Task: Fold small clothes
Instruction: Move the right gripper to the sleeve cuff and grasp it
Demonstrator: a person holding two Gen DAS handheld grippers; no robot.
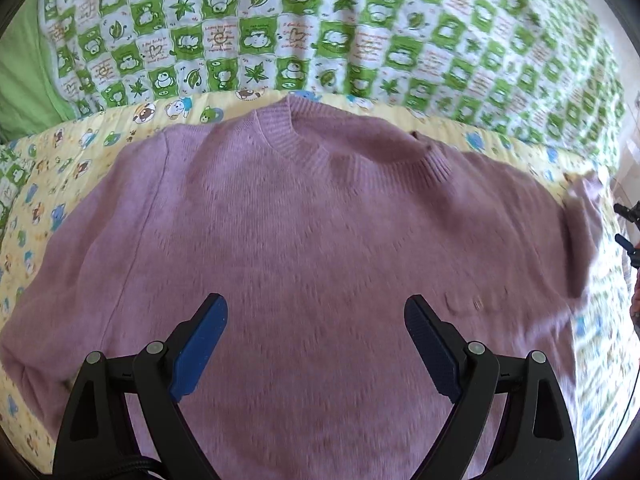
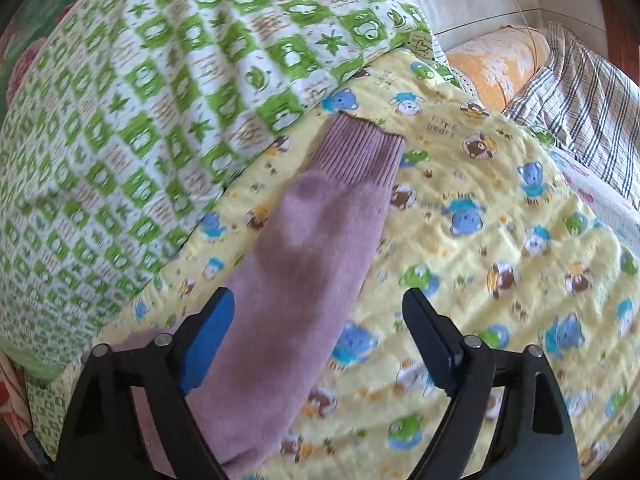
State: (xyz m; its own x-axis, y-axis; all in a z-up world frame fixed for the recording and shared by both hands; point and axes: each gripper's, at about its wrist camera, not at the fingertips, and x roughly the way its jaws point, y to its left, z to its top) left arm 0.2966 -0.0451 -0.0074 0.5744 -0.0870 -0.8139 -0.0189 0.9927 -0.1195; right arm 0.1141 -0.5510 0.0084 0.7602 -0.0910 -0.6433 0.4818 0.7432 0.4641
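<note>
Sweater point(image 1: 304, 240) hem cut off below; right sleeve point(image 2: 320, 220) motion-blurred.

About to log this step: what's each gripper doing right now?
Left gripper: open, empty, over the sweater.
Right gripper: open, empty, over the sleeve.

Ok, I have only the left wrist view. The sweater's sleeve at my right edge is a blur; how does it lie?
Observer: The sleeve lies straight on the yellow quilt.
Operator: And where is its end?
Observer: The cuff ends close beside the green quilt.
Operator: Do the right tongs hold it?
Observer: No, the right tongs are open over the sleeve and pinch nothing.
</note>
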